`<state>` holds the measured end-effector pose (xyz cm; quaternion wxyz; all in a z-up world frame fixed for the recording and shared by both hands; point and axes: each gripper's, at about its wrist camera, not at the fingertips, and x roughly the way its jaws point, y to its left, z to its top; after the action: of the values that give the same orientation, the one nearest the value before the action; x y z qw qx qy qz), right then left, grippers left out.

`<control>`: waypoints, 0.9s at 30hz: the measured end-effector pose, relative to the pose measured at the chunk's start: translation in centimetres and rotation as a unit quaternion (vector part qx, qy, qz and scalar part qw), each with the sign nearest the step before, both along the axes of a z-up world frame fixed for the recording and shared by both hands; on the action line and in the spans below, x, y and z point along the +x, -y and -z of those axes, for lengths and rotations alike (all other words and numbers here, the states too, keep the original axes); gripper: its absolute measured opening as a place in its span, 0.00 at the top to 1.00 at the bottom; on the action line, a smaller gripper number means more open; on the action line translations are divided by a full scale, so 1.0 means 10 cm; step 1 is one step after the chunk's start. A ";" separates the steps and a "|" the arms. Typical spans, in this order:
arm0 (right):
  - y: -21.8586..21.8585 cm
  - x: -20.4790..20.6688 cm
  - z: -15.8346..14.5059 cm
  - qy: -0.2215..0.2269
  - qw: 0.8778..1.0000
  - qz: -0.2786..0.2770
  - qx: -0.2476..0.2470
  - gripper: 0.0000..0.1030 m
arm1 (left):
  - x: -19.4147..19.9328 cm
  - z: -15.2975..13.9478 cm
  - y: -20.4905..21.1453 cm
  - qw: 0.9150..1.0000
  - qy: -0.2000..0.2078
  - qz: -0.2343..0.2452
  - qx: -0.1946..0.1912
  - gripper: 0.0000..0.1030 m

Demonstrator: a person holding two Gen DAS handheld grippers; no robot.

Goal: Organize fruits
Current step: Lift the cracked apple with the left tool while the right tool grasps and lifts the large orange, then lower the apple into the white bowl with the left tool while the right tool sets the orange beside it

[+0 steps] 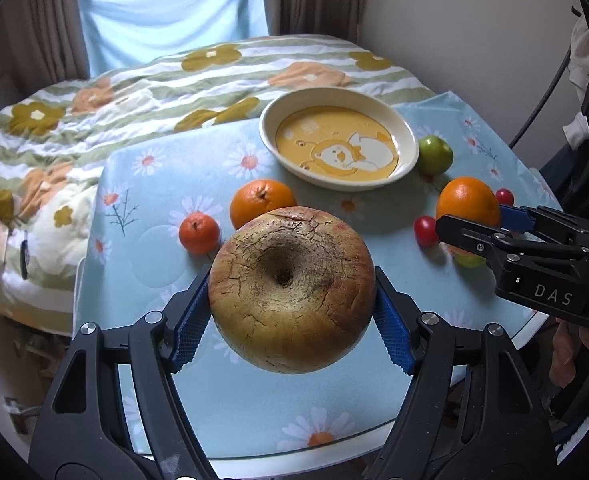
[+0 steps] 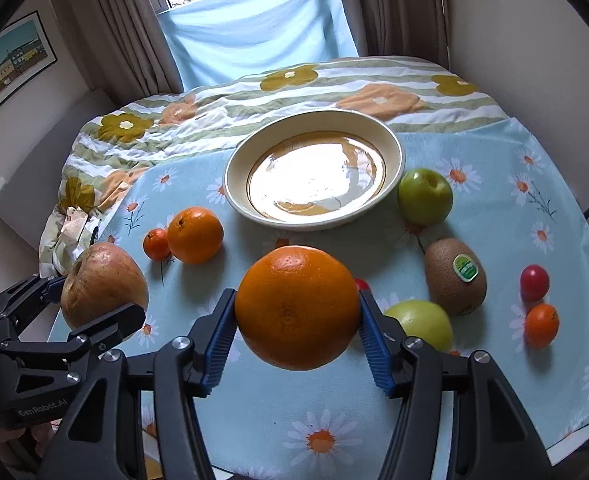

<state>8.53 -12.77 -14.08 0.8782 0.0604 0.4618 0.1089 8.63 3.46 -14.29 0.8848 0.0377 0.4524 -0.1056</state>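
Left tool [image 1: 292, 294] is gripping a large russet apple [image 1: 292, 290], its cracked yellow-brown skin and stem pit facing the camera; both blue pads [image 1: 190, 320] are pressing on its sides. The apple is hanging clear above the bench [image 1: 254, 412], over the near left part of the daisy-print cloth.

Right tool [image 2: 296, 314] is gripping a big orange [image 2: 296, 308], pads tight on either flank, fruit lifted off the cloth. Jaws are standing at a middling width, set by the fruit.

Each tool is showing in the other's view: the right tool at the right edge of the left view, the left tool with its apple at the lower left of the right view.

Outward from the right tool: a pale green apple [image 2: 420, 326] is lying just to its right, partly behind the finger. A kiwi [image 2: 456, 276] with a green sticker is sitting just beyond that. Farther right, a cherry tomato [image 2: 534, 282] and a small mandarin [image 2: 540, 326] are lying close together. A second green apple [image 2: 424, 197] is resting just beside the right rim of the cream dish [image 2: 392, 148], which is sitting at the far middle of the bench.

To the left, a medium orange [image 2: 194, 234] and a tiny mandarin [image 2: 156, 244] are touching.

Beyond the bench, a bed with a flower-striped quilt [image 2: 222, 116] is lying under a curtained window.
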 end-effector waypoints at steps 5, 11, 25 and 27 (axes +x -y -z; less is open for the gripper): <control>0.22 0.05 -0.24 0.017 0.999 -0.034 -0.003 0.47 | 0.01 -0.27 0.26 0.999 0.030 -0.023 -0.002 0.23; 0.52 0.20 -0.48 0.020 0.997 -0.075 -0.001 0.47 | 0.16 -0.58 0.53 0.997 0.054 -0.051 -0.027 0.23; 0.72 1.00 -0.75 0.039 0.997 -0.062 -0.004 0.47 | 1.22 -0.53 0.78 0.998 0.062 -0.009 -0.021 0.23; 0.71 1.13 -0.74 0.038 0.998 -0.052 -0.003 0.47 | 1.42 -0.43 0.77 0.998 0.054 0.000 -0.019 0.23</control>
<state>19.85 -19.89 -6.70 0.8884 0.0294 0.4312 0.1550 22.84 -4.25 -9.94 0.9083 0.0262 0.4022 -0.1117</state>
